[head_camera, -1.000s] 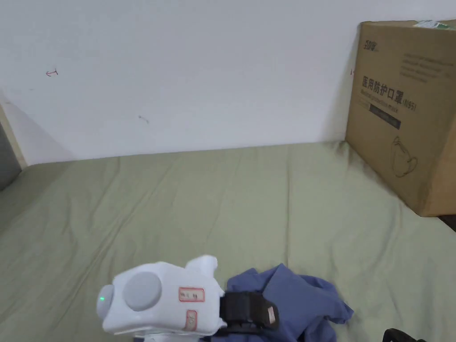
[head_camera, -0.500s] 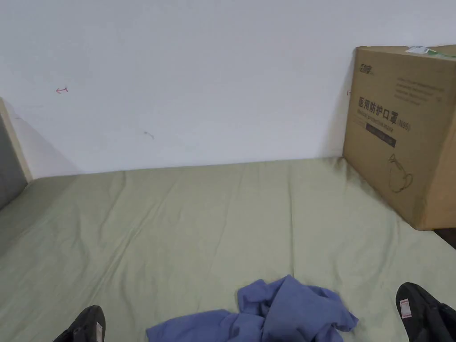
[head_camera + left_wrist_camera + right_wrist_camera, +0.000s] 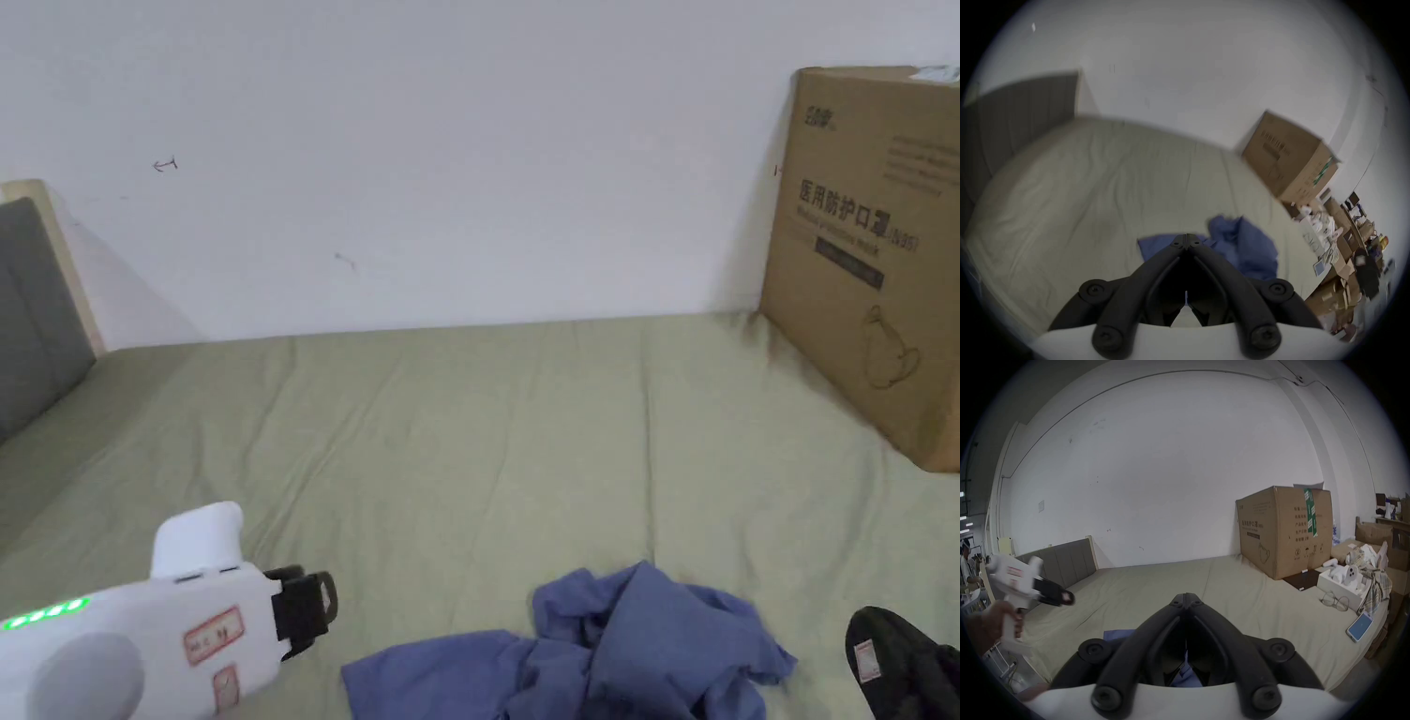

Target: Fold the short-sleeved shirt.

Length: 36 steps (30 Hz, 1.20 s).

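The short-sleeved shirt (image 3: 600,647), blue and crumpled, lies in a heap on the near part of the green bed sheet (image 3: 469,441), one flatter flap spread out toward the left. The left gripper (image 3: 309,605) hangs above the sheet to the left of the shirt, apart from the cloth; in the head view its white body enters from the lower left corner with the black jaws pointing right and a little away from the person. In the left gripper view the two jaw tips meet at the middle with nothing between them, the shirt lying beyond them. In the right gripper view a hand (image 3: 1012,618) grips the handle of that left gripper from below, holding the tool raised over the bed edge. The right gripper (image 3: 1186,595) has its jaws pressed together and empty too, aimed across the sheet toward the wall, with the shirt below and behind the tips. A cardboard box (image 3: 872,253) stands on the far right of the bed against the white wall
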### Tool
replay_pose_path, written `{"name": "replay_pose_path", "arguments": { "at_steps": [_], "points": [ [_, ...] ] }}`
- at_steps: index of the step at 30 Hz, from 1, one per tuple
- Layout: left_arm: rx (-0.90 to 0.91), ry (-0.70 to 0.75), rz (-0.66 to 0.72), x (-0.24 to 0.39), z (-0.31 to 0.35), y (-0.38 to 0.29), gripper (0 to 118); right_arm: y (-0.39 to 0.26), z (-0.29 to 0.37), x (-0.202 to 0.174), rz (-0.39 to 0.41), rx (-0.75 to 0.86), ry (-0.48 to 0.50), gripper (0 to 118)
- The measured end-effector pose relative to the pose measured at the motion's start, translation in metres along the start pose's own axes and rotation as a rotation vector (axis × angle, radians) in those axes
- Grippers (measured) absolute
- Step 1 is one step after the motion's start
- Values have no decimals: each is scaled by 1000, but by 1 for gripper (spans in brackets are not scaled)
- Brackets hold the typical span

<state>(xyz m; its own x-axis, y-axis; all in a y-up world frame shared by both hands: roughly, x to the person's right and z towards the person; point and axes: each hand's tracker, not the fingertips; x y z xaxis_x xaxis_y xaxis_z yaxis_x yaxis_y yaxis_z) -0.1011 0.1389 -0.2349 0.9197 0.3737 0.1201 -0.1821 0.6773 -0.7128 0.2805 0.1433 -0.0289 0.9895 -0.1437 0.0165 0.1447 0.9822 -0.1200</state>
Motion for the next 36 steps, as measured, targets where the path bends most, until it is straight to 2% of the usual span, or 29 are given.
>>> {"name": "replay_pose_path", "arguments": {
  "at_steps": [1, 2, 3, 4, 5, 7, 11, 14, 17, 19, 20, 21, 22, 23, 25, 26, 27, 29, 30, 31, 32, 33, 34, 35, 36],
  "points": [
    [-52, 59, -11, -10, -25, 7, 1, -4, -2, 2, -7, -5, -2, 0],
    [-111, 135, -50, -17, -45, 13, 17, -7, -3, 4, -12, -12, -7, 0],
    [-130, 180, -82, -24, -65, 14, 43, -11, -6, 5, -15, -30, -14, 0],
    [-166, 185, -77, -27, -85, 14, 77, -15, -9, 7, -19, -51, -18, 0],
    [-220, 186, -27, -37, -104, 14, 99, -19, -11, 11, -25, -74, -20, 0],
    [-269, 188, 12, -49, -132, 11, 96, -26, -17, 16, -35, -110, -22, 0],
    [-379, 214, 6, -52, -178, -2, 96, -34, -31, 28, -46, -159, -49, 0],
    [-458, 244, -47, -53, -204, -19, 98, -38, -39, 35, -83, -182, -64, 0],
    [-400, 298, -147, -32, -205, -30, 107, -42, -46, 37, -106, -202, -71, 0],
    [-346, 311, -229, -12, -197, -40, 102, -45, -49, 35, -105, -210, -72, 0],
    [-304, 310, -281, -3, -185, -43, 80, -46, -50, 34, -99, -213, -71, 0],
    [-261, 287, -334, 8, -176, -47, 48, -46, -50, 30, -84, -211, -76, 0],
    [-237, 247, -362, 17, -171, -50, 2, -46, -52, 28, -69, -205, -80, 0],
    [-206, 209, -379, 22, -163, -56, 2, -45, -55, 27, -58, -197, -70, 0],
    [-178, 1, -267, 22, -144, -54, 2, -34, -69, 30, -31, -172, -11, 0],
    [-168, -11, -245, 25, -138, -55, 2, -25, -82, 33, -28, -178, 36, 0],
    [-130, 41, -247, 29, -129, -58, 2, -14, -104, 38, -23, -222, 77, 0],
    [-79, 26, -223, 27, -105, -62, 2, 10, -153, 47, -14, -341, 131, 0],
    [-62, 5, -182, 24, -94, -65, 2, 20, -183, 50, -14, -420, 148, 13],
    [-36, -9, -143, 20, -83, -67, 2, 30, -214, 52, -25, -511, 164, 46],
    [-12, -24, -110, 17, -75, -69, 2, 35, -241, 52, -60, -595, 199, 96],
    [18, -35, -93, 14, -66, -72, 2, 37, -276, 50, -96, -722, 216, 112],
    [31, -38, -91, 12, -58, -75, 2, 35, -302, 45, -131, -794, 215, 114],
    [23, -33, -99, 11, -54, -76, 2, 33, -323, 37, -104, -869, 184, 114],
    [20, -29, -104, 9, -53, -76, 2, 26, -349, 25, -44, -952, 190, 114]
  ]
}}
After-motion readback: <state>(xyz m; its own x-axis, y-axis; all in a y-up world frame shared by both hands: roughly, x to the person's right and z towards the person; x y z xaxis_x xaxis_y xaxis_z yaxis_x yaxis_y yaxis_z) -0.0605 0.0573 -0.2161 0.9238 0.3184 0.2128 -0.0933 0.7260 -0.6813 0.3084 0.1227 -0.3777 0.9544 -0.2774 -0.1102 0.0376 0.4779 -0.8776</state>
